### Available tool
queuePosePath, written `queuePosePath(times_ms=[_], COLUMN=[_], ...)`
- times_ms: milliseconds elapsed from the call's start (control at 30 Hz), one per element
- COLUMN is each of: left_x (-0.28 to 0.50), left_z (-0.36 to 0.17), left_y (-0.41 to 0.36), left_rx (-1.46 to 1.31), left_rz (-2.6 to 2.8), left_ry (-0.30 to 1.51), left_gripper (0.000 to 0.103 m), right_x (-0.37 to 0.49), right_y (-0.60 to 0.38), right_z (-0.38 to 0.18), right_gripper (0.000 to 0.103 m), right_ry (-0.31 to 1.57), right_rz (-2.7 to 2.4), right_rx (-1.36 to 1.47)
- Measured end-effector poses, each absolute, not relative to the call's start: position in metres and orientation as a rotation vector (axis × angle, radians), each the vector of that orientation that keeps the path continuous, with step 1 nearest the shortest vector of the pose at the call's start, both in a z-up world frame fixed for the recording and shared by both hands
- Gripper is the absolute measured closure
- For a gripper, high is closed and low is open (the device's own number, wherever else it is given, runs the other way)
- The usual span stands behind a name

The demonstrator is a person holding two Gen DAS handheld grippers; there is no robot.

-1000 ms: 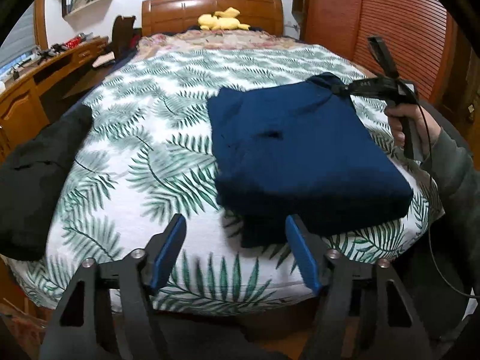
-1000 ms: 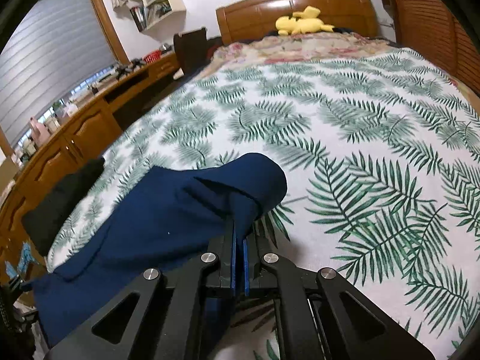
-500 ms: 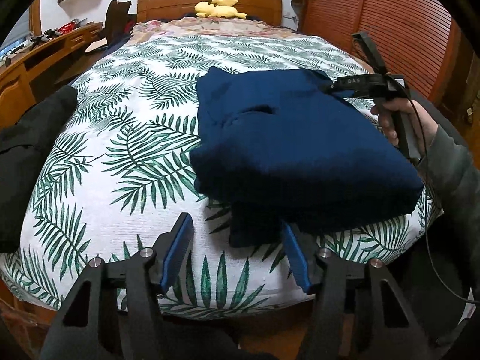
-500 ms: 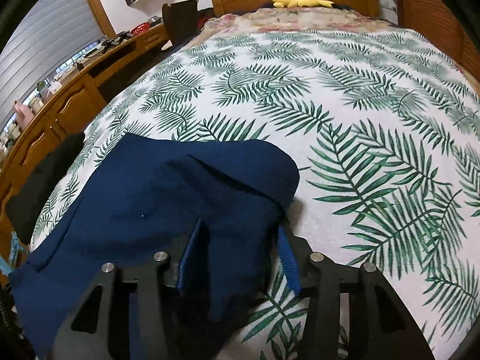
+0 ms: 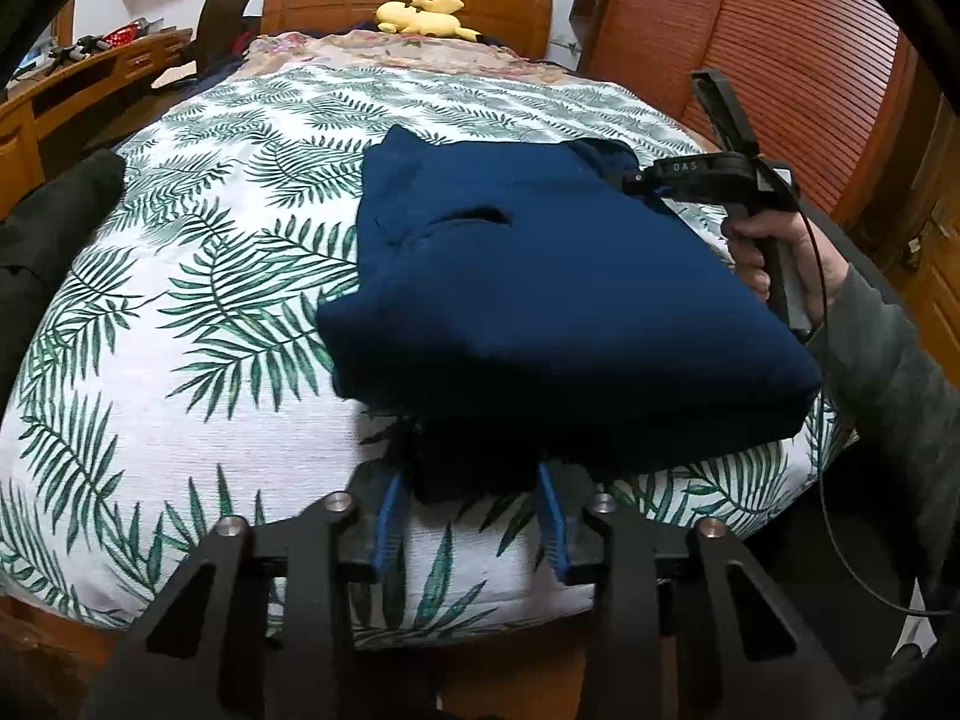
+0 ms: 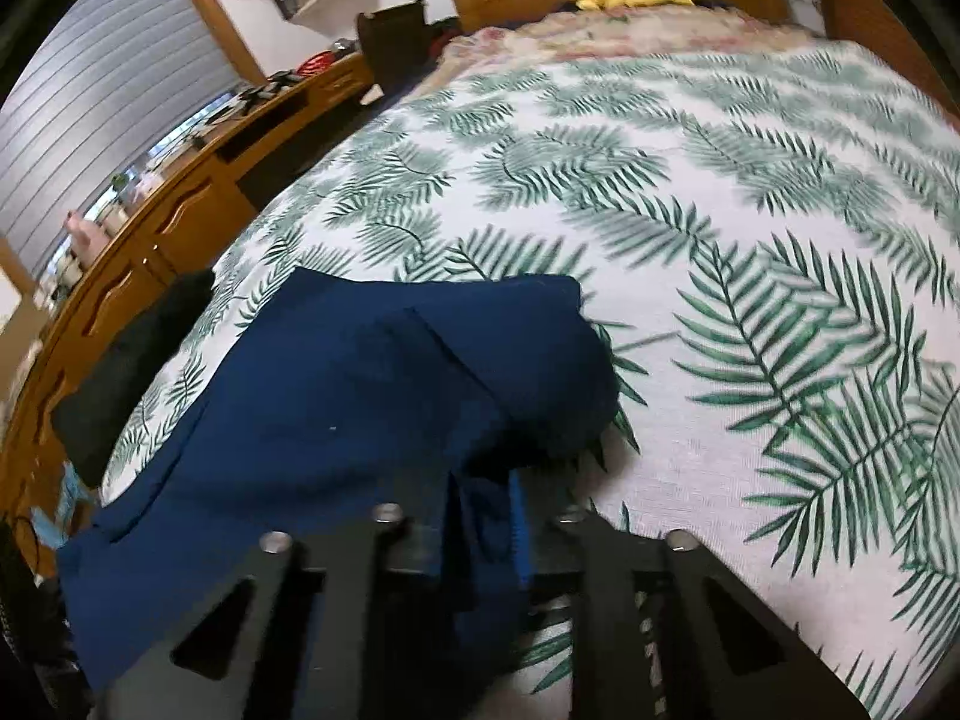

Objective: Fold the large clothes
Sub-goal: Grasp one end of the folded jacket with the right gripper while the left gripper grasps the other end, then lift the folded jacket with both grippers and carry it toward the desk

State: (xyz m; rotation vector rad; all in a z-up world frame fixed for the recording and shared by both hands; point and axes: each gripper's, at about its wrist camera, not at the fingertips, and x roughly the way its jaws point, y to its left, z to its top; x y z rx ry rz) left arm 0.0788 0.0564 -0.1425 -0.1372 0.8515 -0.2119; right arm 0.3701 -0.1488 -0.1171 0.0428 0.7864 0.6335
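A dark blue garment (image 5: 540,276) lies folded on the leaf-print bed cover (image 5: 210,300), toward the bed's near right. My left gripper (image 5: 471,480) is at its near edge. A dark lump of the cloth sits between the closing jaws, and the blue pads are not clearly pressing on it. In the right wrist view my right gripper (image 6: 480,510) is closing, its pads pinching a fold at the garment's (image 6: 360,408) far right corner. The left wrist view shows that gripper (image 5: 636,180) from the side, held by a hand (image 5: 774,264) in a grey sleeve.
A black garment (image 5: 48,228) lies on the bed's left edge. A yellow plush toy (image 5: 420,15) rests by the wooden headboard. A wooden desk (image 6: 180,210) runs along the left side and a reddish wardrobe (image 5: 780,60) stands on the right.
My left jaws have narrowed around the garment's near edge. My right gripper let go of the corner, slid further over it and has closed on the cloth again.
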Motion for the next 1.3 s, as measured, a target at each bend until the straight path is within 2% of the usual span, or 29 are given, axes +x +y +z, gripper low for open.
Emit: queuePosePath(times_ms=[33, 67, 167, 467, 833, 1300], left_x=[0.079, 0.079, 0.078, 0.073, 0.072, 0.061], left_z=[-0.143, -0.143, -0.139, -0.105, -0.089, -0.084], left_y=[0.056, 0.056, 0.057, 0.062, 0.066, 0.147], left_rx=[-0.139, -0.143, -0.147, -0.167, -0.139, -0.211], left_rz=[-0.214, -0.224, -0.244, -0.242, -0.219, -0.181], left_ry=[0.851, 0.852, 0.845, 0.747, 0.691, 0.591], left_gripper=[0.074, 0.084, 0.089, 0.091, 0.091, 0.093], right_x=[0.368, 0.366, 0.359, 0.333, 0.321, 0.297], right_y=[-0.149, -0.150, -0.155, -0.162, -0.159, -0.042], right_z=[-0.115, -0.113, -0.106, -0.089, -0.089, -0.035], right_gripper=[0.094, 0.094, 0.096, 0.097, 0.097, 0.098], right_ry=[0.772, 0.756, 0.707, 0.595, 0.592, 0.472], right_rz=[0.634, 0.636, 0.631, 0.633, 0.630, 0.675], right_rx=[0.040, 0.047, 0.063, 0.085, 0.054, -0.123])
